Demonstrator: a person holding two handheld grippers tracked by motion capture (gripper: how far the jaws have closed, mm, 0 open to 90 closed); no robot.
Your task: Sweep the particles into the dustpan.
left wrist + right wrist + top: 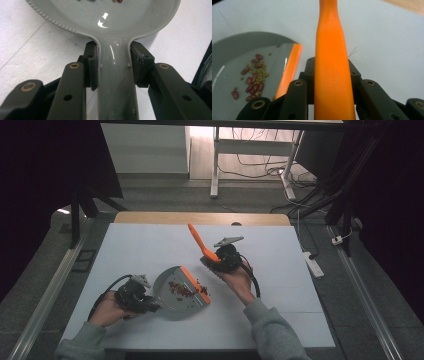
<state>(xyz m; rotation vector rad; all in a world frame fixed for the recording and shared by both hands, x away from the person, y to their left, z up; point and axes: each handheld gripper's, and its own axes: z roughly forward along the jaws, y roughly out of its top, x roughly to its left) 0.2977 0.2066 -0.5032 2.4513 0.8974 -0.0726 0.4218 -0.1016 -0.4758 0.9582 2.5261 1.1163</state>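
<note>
At the left, the left tool (150,307) is closed tight on the grey handle of the dustpan (175,290), both pads pressed against its sides. The dustpan lies flat on the white tabletop (130,250), red beans (180,289) gathered behind its orange lip. Just right of it, the right tool (209,260) is clamped on the orange brush handle (197,240), which is raised and tilted. Grey carpet and cables are seen beyond.

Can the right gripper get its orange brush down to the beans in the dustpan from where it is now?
Probably yes. The right gripper holds the orange brush just beside the dustpan's orange lip, and the beans lie uncovered inside the dustpan, which the left gripper steadies by its handle.
</note>
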